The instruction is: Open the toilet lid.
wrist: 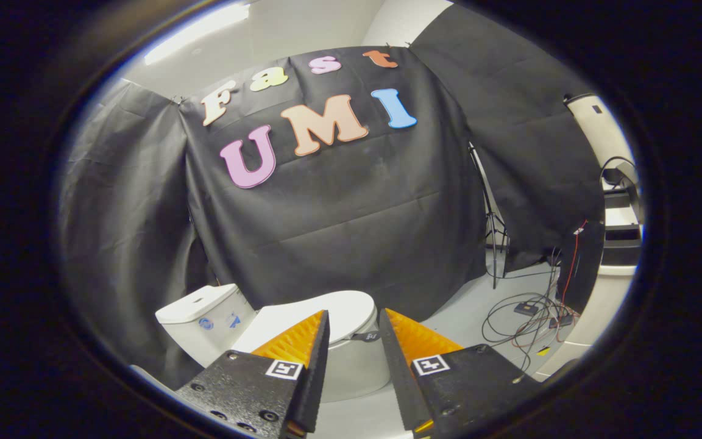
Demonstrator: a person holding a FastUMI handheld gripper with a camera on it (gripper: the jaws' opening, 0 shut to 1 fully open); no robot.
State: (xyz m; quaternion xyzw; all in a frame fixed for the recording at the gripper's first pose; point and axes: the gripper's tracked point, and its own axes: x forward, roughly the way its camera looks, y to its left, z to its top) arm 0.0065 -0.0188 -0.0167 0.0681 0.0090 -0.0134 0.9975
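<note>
Gripper fingers parted, holding nothing — closed toilet lid just beyond them at lower centre, cables lower right

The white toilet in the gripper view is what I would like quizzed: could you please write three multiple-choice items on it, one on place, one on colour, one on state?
1. Where does the white toilet stand relative to the gripper?
A. just ahead of and below its fingertips
B. clamped between the fingers
C. behind the black cloth wall

2. What colour are the ridged finger pads?
A. green
B. orange
C. white

3. How is the smooth white toilet lid?
A. raised against the tank
B. taken off
C. down, closed

Answers: 1 A, the bowl shows through the gap beyond the fingers, untouched. 2 B, both ridged inner faces are orange. 3 C, the lid lies flat over the bowl, in front of the white tank.
</note>
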